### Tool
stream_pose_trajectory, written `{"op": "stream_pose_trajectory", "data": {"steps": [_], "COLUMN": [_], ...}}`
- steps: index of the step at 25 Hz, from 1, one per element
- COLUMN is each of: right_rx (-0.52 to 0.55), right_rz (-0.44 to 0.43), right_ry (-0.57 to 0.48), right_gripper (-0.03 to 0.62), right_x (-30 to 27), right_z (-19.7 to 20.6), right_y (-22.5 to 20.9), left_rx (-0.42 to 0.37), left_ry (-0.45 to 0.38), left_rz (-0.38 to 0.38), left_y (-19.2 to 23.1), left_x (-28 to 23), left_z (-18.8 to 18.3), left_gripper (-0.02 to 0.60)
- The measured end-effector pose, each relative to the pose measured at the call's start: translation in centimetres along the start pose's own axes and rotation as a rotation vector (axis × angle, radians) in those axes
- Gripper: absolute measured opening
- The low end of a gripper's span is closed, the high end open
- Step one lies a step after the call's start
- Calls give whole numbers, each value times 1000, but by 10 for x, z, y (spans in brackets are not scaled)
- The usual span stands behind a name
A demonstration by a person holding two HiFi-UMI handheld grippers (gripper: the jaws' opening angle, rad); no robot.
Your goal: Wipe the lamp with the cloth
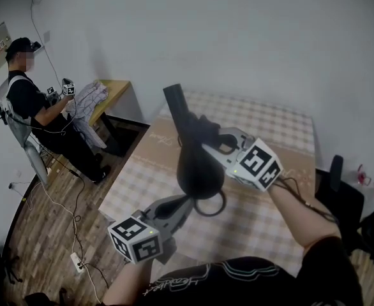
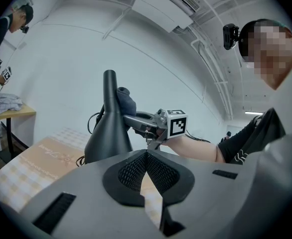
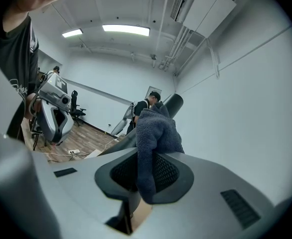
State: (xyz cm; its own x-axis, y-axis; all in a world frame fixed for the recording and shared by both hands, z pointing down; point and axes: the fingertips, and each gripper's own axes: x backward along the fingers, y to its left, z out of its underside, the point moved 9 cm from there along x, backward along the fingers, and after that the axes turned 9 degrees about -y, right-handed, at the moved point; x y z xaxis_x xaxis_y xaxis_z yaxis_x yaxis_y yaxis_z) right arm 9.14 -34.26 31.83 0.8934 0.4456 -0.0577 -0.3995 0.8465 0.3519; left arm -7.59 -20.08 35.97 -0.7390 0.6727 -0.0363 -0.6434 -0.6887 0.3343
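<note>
The right gripper (image 3: 146, 169) has its jaws closed on a dark blue-grey cloth (image 3: 156, 131). The lower fold is pinched between the mesh pads. The rest rises past the tips and bunches against the neck of the black lamp (image 3: 176, 102) just beyond them.

The left gripper (image 2: 146, 156) has its jaws drawn together, the pads meeting at the tips, and nothing shows between them. Just ahead of those tips and a little to their left, the lamp's flared body rises and narrows to an upright neck. Its lower edge is hidden behind the gripper's own body, so I cannot tell whether the tips touch it. From the head view, this gripper's nose reaches the lamp's wide end. A loop of dark cable (image 1: 210, 204) hangs just beside it.

Across the lamp from the left gripper, the right one comes in from the opposite side, level with the neck where the cloth sits.

Below both grippers lies a table (image 1: 270, 123) with a checked cover. Well beyond the left gripper's side, a second person (image 1: 37, 110) stands at a small wooden desk (image 1: 115, 89). That desk bears a pale garment (image 1: 90, 99), and a white wall (image 1: 238, 37) stands behind it all.
</note>
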Motion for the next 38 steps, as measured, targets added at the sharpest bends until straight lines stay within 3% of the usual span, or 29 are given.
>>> {"op": "stream_pose_trajectory", "data": {"steps": [22, 38], "right_rx": [-77, -206], "right_rz": [-29, -29], "right_ry": [55, 117], "right_gripper": [57, 57], "right_x": [39, 72], "right_z": [50, 102], "right_y": [21, 41], "left_rx": [8, 26], "left_ry": [29, 26], "left_rz": [-23, -57], "left_y": [-32, -47], "left_x": [-4, -3], "left_z": [22, 36], "left_gripper": [-2, -2]}}
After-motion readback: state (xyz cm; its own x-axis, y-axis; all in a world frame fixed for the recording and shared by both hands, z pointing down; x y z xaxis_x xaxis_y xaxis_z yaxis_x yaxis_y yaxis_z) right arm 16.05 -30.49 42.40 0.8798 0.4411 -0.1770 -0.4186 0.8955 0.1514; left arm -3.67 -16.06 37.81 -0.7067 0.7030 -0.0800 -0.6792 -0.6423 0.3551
